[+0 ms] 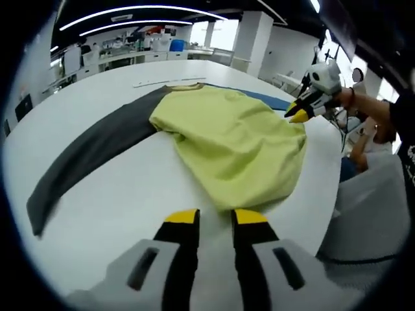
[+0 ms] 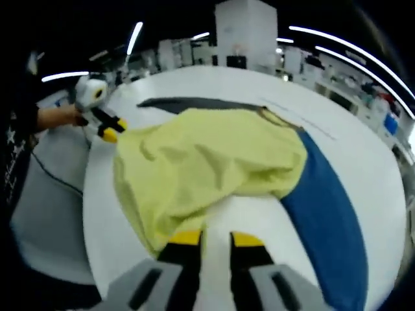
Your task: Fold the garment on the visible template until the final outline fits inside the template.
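A yellow-green garment (image 1: pixel 233 146) lies crumpled on a round white table (image 1: pixel 117 214). It rests over a flat template with a dark grey part (image 1: pixel 97 146) and a blue part (image 2: pixel 324 214). My left gripper (image 1: pixel 216 217) stands open just short of the garment's near edge, with only bare table between its yellow tips. My right gripper (image 2: pixel 216 239) is open too, and the garment's hem (image 2: pixel 162 236) lies beside its left tip. The right gripper (image 1: pixel 299 115) also shows at the garment's far edge, held by a hand. The left gripper (image 2: pixel 109 133) shows at the garment's opposite edge.
The table's edge (image 1: pixel 324 214) curves close on the person's side. A hand and dark sleeve (image 1: pixel 373 103) hold the right gripper. A thin cable (image 2: pixel 52 175) hangs off the table. Workbenches (image 1: pixel 130 52) stand far behind.
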A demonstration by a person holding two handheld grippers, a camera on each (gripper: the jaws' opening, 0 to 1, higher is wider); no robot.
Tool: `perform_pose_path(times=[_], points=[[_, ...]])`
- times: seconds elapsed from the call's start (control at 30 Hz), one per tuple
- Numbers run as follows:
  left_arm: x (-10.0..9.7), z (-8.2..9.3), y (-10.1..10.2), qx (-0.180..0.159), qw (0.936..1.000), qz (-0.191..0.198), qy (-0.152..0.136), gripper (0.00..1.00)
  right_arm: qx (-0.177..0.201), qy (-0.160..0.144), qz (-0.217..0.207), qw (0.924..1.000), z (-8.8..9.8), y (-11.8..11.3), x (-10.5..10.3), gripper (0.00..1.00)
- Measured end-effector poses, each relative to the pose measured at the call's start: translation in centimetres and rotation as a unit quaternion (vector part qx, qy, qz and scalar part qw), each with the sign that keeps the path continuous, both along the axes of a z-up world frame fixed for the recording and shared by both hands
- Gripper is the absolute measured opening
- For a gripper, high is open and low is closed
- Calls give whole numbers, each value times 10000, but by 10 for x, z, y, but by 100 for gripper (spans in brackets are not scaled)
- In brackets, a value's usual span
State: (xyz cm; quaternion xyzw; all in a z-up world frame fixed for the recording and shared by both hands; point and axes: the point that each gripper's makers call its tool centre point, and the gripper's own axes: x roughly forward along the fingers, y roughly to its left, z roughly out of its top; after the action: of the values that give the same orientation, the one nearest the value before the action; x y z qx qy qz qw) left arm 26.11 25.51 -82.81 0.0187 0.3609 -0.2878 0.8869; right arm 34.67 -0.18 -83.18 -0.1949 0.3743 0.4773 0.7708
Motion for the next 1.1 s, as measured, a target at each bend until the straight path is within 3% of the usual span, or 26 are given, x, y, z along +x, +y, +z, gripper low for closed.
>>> perform_pose_path(times=[0.33,0.7,0.83,1.1], points=[[7,5,-10,-309,9994,-75,-166,13,-19,94,453,9989,-7,10,-7,8],[17,11,-21,-331,9984,-294,-355,11,-73,181,703,9973,-17,16,-6,2],[19,7,-23,-307,9988,-221,-320,4,-45,244,701,9972,-17,19,-8,0],[19,11,-19,-491,9987,-34,-158,0,-67,300,602,9977,-16,16,-12,0]])
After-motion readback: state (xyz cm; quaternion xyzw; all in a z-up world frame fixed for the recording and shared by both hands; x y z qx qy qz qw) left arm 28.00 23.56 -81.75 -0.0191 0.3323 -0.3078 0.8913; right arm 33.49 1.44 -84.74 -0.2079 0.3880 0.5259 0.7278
